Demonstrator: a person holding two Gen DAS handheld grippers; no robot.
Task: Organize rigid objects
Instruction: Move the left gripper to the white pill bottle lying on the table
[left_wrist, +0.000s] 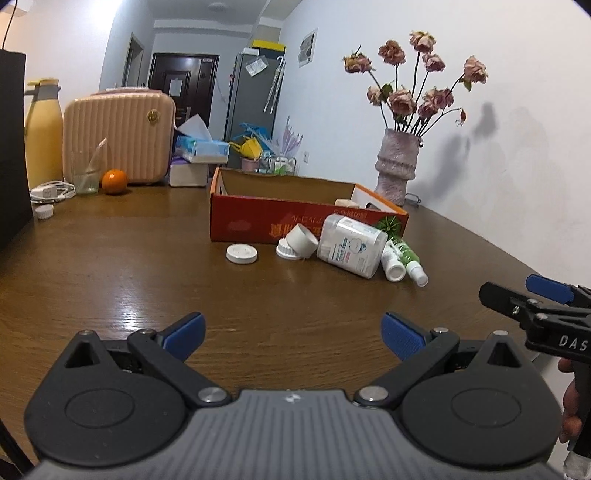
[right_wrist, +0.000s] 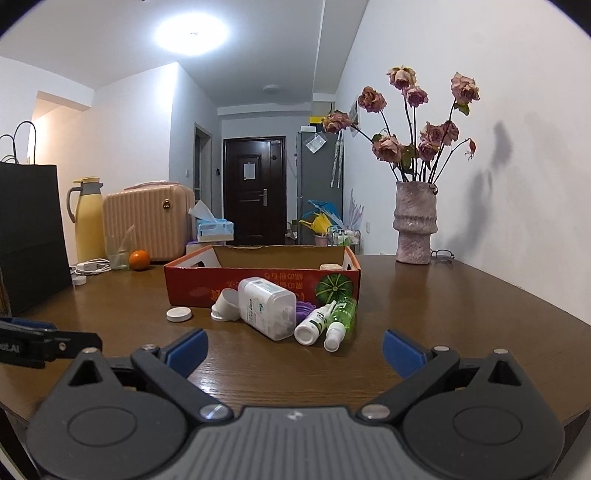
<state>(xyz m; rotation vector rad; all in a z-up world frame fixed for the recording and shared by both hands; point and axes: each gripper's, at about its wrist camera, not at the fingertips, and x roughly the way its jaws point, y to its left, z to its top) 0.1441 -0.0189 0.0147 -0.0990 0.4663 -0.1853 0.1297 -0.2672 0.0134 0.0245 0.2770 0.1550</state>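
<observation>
A red cardboard box stands open on the brown table. In front of it lie a large white bottle, a small white bottle, a green spray bottle, a white cup with cap and a flat white lid. My left gripper is open, short of the objects. My right gripper is open too, nothing between its fingers. Its tip also shows at the left wrist view's right edge.
At the back left stand a black bag, a yellow jug, a pink case, a glass, an orange and tissue boxes. A vase of dried roses and glasses sit by the wall.
</observation>
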